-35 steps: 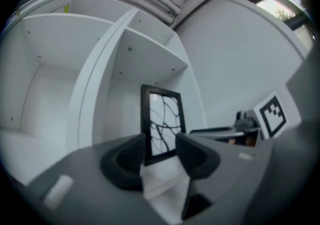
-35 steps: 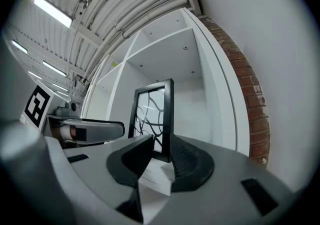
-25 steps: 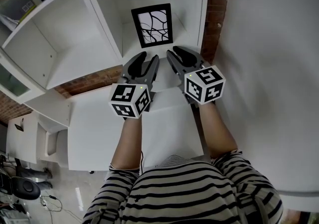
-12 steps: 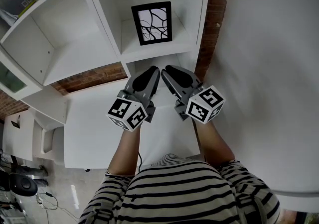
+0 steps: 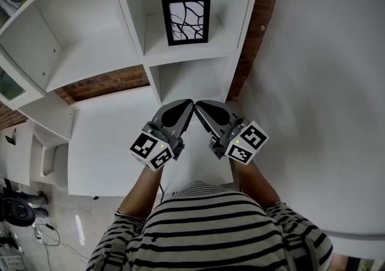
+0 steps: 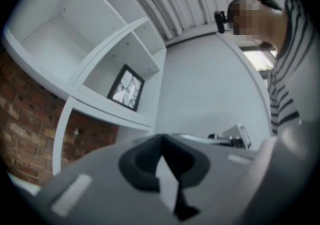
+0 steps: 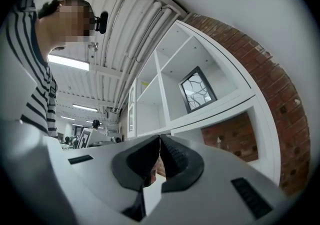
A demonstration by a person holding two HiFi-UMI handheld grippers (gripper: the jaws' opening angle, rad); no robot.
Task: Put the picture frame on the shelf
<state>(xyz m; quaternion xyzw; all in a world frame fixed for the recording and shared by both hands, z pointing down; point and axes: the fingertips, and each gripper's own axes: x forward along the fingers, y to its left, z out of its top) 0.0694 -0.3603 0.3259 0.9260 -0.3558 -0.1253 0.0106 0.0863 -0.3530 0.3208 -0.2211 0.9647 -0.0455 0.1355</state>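
A black picture frame (image 5: 186,19) with a branching line print stands upright in a white shelf compartment (image 5: 198,50). It also shows in the left gripper view, picture frame (image 6: 125,88), and in the right gripper view, picture frame (image 7: 198,89). Both grippers hang side by side below the shelf, well back from the frame and close to the person's striped shirt. My left gripper (image 5: 189,105) is shut with nothing in it, its tips meeting (image 6: 161,138). My right gripper (image 5: 198,105) is shut and empty too (image 7: 159,139).
The white shelf unit (image 5: 126,17) has several open compartments against a brick wall (image 5: 108,83). A white tabletop (image 5: 114,143) lies below the grippers. A grey wall (image 5: 325,83) fills the right side. Floor with cables and a chair base (image 5: 24,224) shows at lower left.
Both grippers have drawn back from the shelf toward the person's body. The left gripper's jaws have shut. The frame stays standing in its compartment.
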